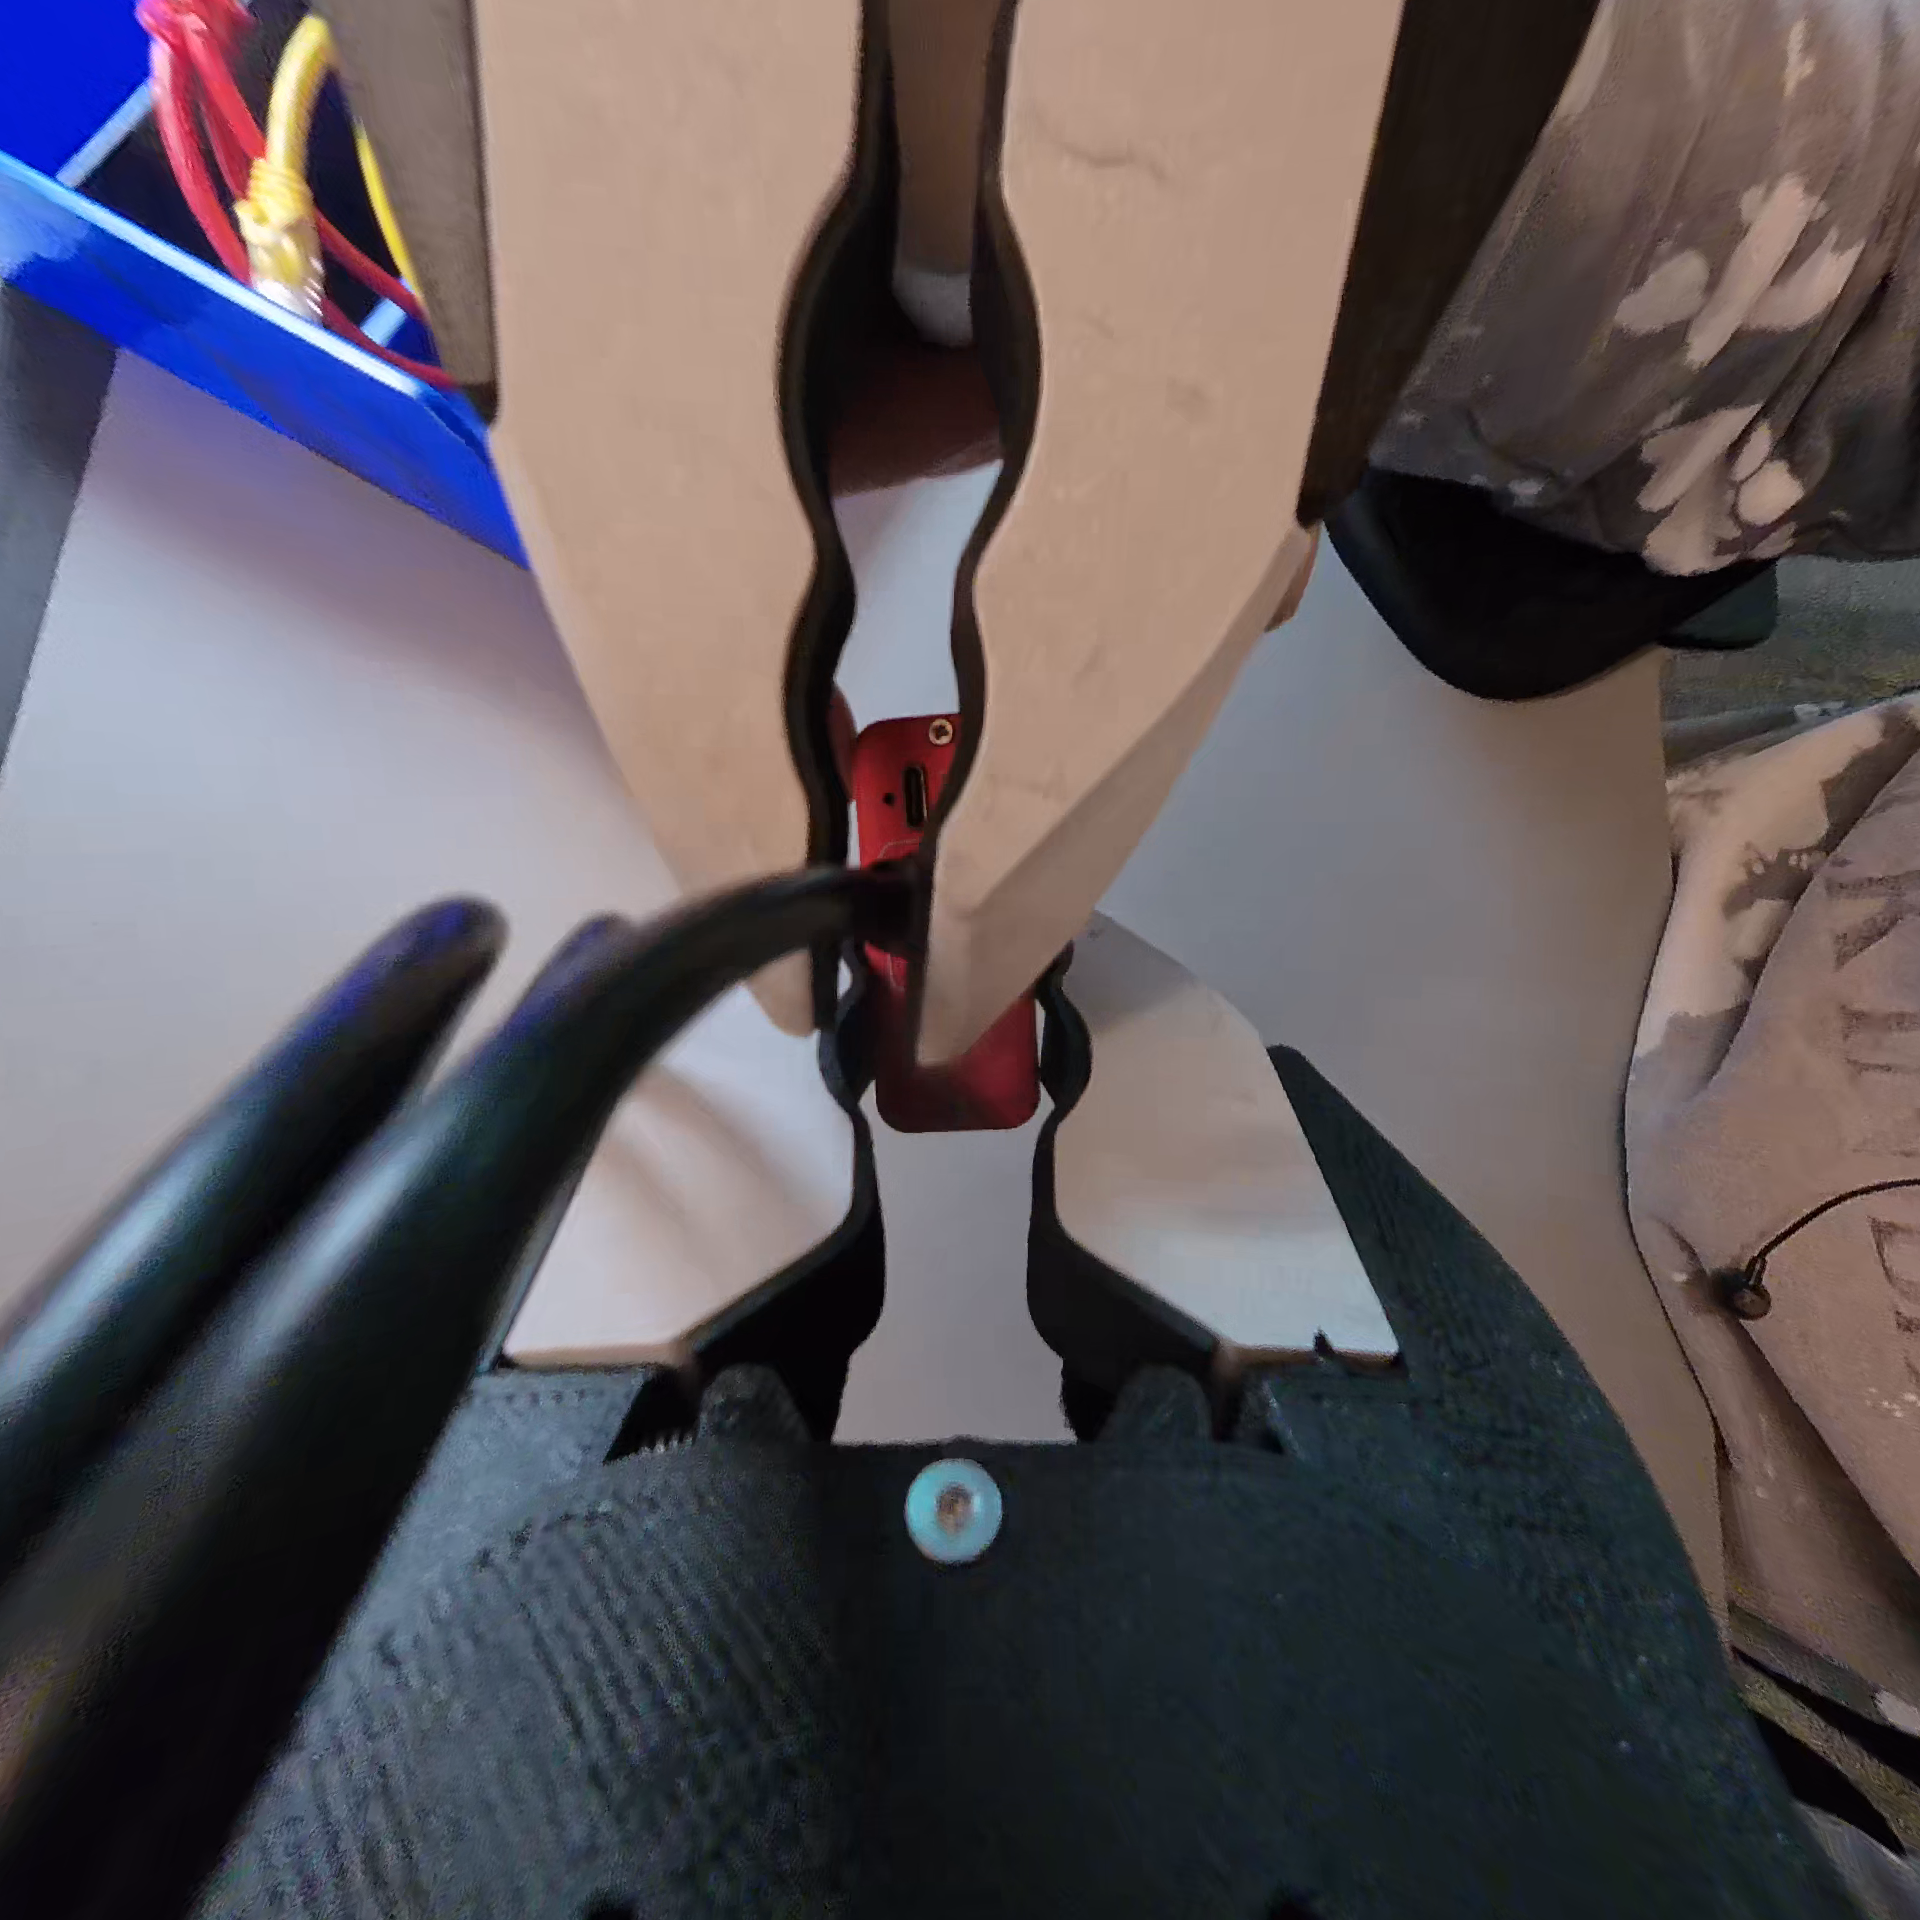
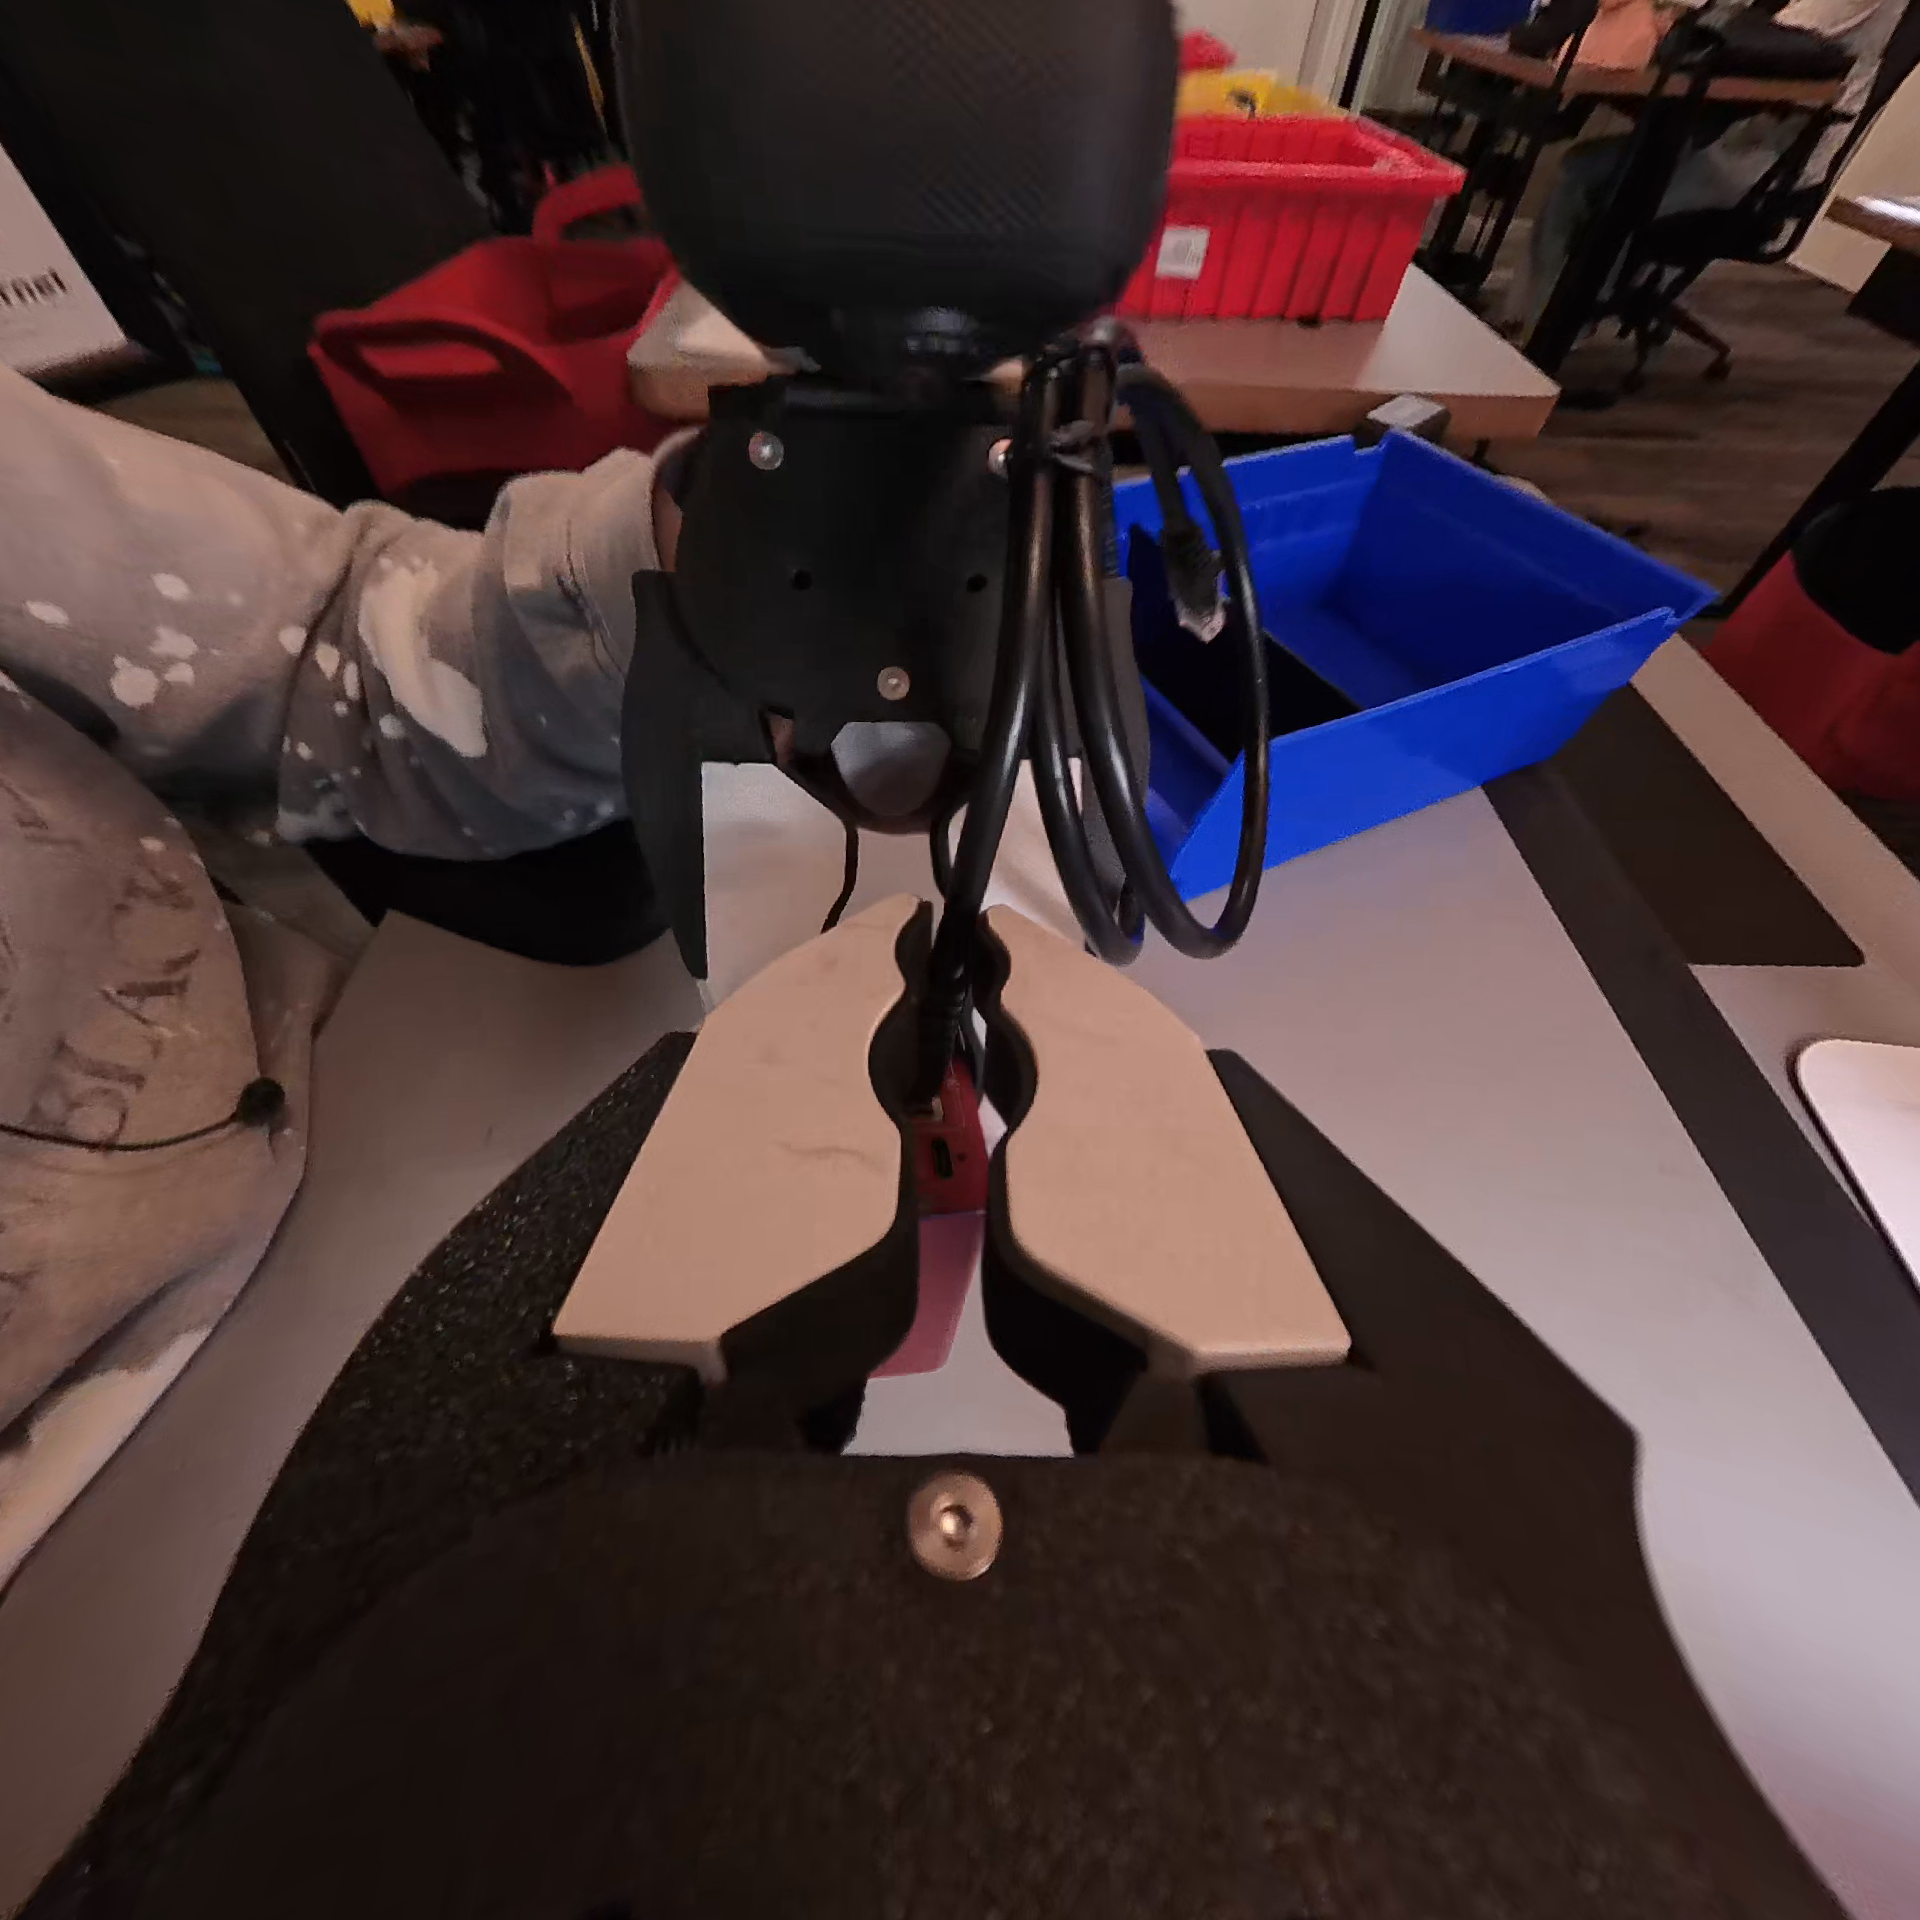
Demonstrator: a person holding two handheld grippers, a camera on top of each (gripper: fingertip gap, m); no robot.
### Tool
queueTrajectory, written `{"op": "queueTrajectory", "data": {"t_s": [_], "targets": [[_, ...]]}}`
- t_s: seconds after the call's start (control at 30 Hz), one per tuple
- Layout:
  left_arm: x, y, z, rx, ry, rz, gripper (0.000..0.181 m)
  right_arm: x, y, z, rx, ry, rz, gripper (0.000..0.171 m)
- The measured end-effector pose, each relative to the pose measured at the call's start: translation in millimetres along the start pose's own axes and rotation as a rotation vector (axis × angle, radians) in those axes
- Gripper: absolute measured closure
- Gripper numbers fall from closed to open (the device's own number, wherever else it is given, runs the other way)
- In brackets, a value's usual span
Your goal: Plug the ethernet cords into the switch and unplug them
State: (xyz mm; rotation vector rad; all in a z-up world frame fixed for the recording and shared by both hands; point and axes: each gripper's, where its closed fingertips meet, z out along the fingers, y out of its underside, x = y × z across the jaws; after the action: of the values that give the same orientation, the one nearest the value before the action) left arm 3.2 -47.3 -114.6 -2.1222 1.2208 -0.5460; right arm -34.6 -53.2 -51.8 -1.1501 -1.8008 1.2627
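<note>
Red and small, the switch (image 1: 956, 1081) hangs above the pale worktop (image 1: 312, 727), pinched by the left tongs (image 1: 956, 1060) at its near end. The right tongs (image 2: 951, 1049) are closed on the black ethernet cord (image 2: 961, 987) right at the plug, seated in the switch's far end. The cord's spare loops dangle with a free connector (image 2: 1195, 582) in front of the blue bin (image 2: 1455, 644). My worry: pulling off-axis, or with the latch still caught, could twist the switch out of the left grip or strain the plug.
</note>
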Motion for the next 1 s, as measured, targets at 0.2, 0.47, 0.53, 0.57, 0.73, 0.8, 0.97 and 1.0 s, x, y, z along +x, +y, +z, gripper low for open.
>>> {"op": "queueTrajectory", "data": {"t_s": [0.2, 0.47, 0.53, 0.57, 0.73, 0.8, 0.97, 1.0], "targets": [[-8, -35, -29, 0.315, 0.045, -0.049, 0.153, 9, -31, -15, 0.252, -0.010, 0.122, 0.166], [-8, -79, -68, 0.744, 0.139, -0.119, 0.148, 16, -64, -38, 0.554, -0.025, 0.235, 0.166], [-10, -81, -70, 0.790, 0.150, -0.127, 0.147, 16, -76, -51, 0.678, -0.041, 0.252, 0.167], [-11, -81, -69, 0.796, 0.150, -0.131, 0.141, 16, -81, -58, 0.723, -0.048, 0.263, 0.167], [-4, -90, -69, 0.877, 0.204, -0.137, 0.140, 16, -97, -86, 0.900, -0.015, 0.251, 0.167], [-3, -95, -73, 0.921, 0.187, -0.139, 0.140, 16, -99, -90, 0.944, 0.007, 0.249, 0.166], [-6, -98, -83, 0.956, 0.126, -0.136, 0.151, 22, -97, -93, 1.037, -0.014, 0.328, 0.166], [-8, -98, -84, 0.951, 0.109, -0.138, 0.151, 24, -96, -92, 1.037, -0.011, 0.340, 0.166]]}}
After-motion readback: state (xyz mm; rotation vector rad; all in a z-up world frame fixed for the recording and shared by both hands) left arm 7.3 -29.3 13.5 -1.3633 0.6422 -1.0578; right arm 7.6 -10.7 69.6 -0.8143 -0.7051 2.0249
